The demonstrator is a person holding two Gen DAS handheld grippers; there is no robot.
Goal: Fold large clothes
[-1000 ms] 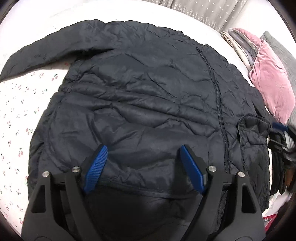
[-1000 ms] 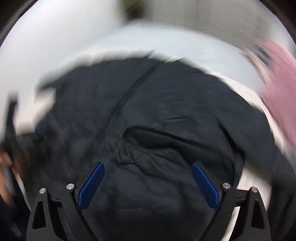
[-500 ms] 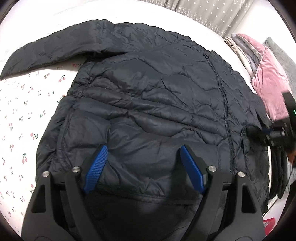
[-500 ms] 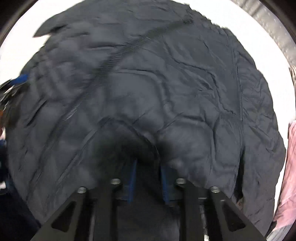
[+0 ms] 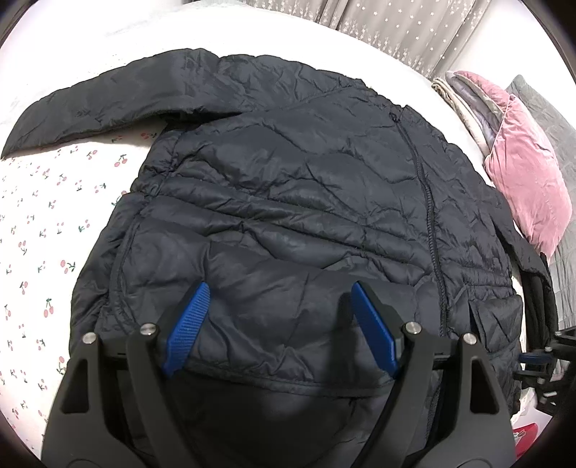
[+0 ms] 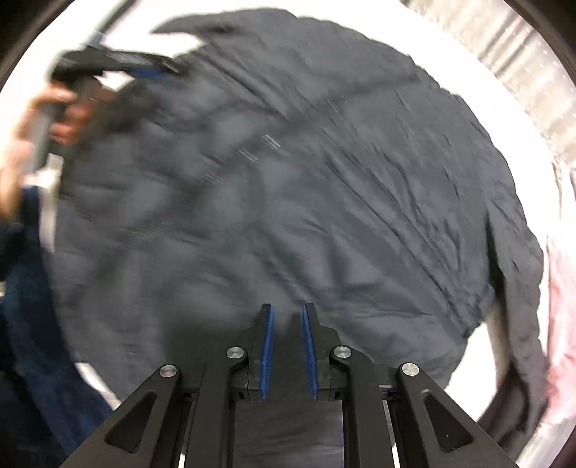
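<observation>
A dark navy quilted jacket [image 5: 306, 201] lies spread on a white cherry-print bed sheet [image 5: 43, 223], zipper up, one sleeve [image 5: 108, 108] stretched out to the far left. My left gripper [image 5: 279, 320] is open just above the jacket's near hem, blue pads wide apart. In the right wrist view the jacket [image 6: 306, 180] fills the blurred frame. My right gripper [image 6: 287, 345] has its jaws nearly together with a fold of jacket fabric between the pads. The left gripper also shows in the right wrist view [image 6: 108, 64] at the upper left, in the person's hand.
A pink velvet cushion [image 5: 525, 180] and folded blankets [image 5: 464, 90] lie at the bed's right side. A grey quilted cover [image 5: 550, 118] is behind them. Star-print curtains [image 5: 396, 25] hang at the back. The right gripper's body [image 5: 540, 360] shows at the jacket's right edge.
My right gripper went from wide open to closed on the jacket's fabric and keeps moving, its view blurred. My left gripper stayed open and drew back slightly, showing more of the jacket.
</observation>
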